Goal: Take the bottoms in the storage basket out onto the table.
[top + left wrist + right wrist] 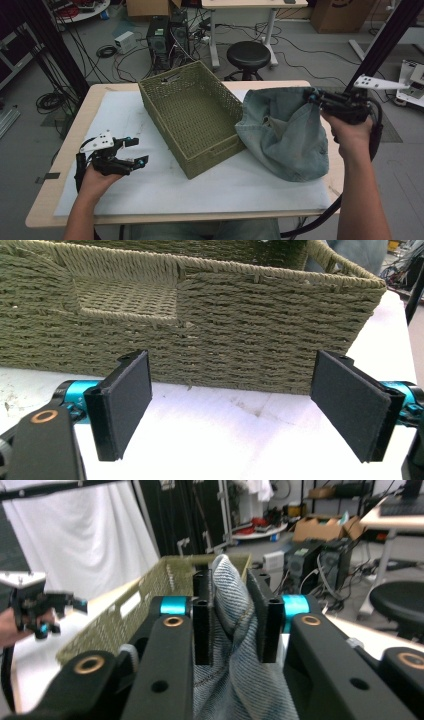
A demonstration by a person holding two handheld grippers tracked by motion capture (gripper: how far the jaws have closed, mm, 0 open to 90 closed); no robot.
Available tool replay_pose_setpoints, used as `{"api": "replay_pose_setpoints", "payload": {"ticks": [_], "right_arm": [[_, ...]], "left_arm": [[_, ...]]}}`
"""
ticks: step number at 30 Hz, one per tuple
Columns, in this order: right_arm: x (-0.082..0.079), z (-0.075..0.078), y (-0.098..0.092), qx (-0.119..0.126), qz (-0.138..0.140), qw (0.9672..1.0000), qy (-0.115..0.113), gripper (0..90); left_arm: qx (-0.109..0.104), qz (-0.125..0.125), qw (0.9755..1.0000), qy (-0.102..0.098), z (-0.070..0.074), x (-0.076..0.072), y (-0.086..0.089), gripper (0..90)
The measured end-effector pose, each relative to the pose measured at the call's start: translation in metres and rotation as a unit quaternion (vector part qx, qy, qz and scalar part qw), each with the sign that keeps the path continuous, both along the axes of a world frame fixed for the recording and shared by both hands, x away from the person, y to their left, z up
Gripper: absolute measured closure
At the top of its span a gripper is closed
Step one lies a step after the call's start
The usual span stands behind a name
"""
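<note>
A woven olive basket (215, 157) stands slantwise on the middle of the white-covered table, with nothing in it. To its right lies a bundled blue denim garment (285, 140), its upper right corner raised to my right gripper (313, 96). In the right gripper view the denim (235, 680) fills the gap between the jaws of the right gripper (232, 620), which is shut on it, with the basket (125, 610) beyond. My left gripper (140, 151) rests at the table's left, open and holding nothing. Its pads (127, 405) face the basket's side wall (225, 330).
A white sheet (240, 190) covers the wooden table (60, 165). Behind the table stand a black stool (248, 54), computer towers (167, 37) and tangled cables on the floor. Black frame posts rise at both back corners. The left hand's gripper (60, 612) shows far off in the right gripper view.
</note>
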State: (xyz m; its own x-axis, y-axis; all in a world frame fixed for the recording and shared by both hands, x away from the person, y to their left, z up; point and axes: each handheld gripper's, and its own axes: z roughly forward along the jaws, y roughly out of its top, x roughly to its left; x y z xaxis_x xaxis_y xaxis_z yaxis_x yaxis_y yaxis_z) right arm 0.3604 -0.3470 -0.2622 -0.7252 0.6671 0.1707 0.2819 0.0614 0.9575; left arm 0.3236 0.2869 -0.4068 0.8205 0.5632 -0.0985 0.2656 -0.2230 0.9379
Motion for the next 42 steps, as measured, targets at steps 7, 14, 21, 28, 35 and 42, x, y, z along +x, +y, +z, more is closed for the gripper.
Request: {"api": "replay_pose_setpoints", "payload": {"ticks": [7, 14, 21, 28, 35, 42], "right_arm": [[-0.018, -0.045, 0.005, -0.031, -0.020, 0.9990, 0.025, 75.8], [-0.019, -0.111, 0.007, -0.088, -0.039, 0.9903, 0.101, 79.1], [-0.022, -0.139, 0.028, -0.135, -0.020, 0.9814, 0.135, 79.8], [-0.025, -0.135, 0.019, -0.074, -0.019, 0.9876, 0.137, 58.3], [-0.033, -0.104, 0.020, -0.041, -0.025, 0.9954, 0.082, 40.2], [-0.037, -0.067, 0.029, -0.030, -0.031, 0.9989, 0.019, 32.3]], "left_arm": [[0.001, 0.001, 1.0000, 0.000, 0.000, -0.001, -0.001, 17.0], [0.005, -0.002, 1.0000, 0.001, -0.001, 0.000, -0.002, 17.0], [0.002, -0.004, 1.0000, -0.002, 0.000, 0.000, -0.004, 17.0], [-0.005, -0.008, 0.9999, -0.006, 0.002, -0.002, -0.005, 17.0], [-0.008, -0.008, 0.9997, -0.020, 0.015, -0.003, -0.006, 16.9], [-0.023, -0.007, 0.9989, -0.040, 0.033, -0.005, -0.007, 16.8]]}}
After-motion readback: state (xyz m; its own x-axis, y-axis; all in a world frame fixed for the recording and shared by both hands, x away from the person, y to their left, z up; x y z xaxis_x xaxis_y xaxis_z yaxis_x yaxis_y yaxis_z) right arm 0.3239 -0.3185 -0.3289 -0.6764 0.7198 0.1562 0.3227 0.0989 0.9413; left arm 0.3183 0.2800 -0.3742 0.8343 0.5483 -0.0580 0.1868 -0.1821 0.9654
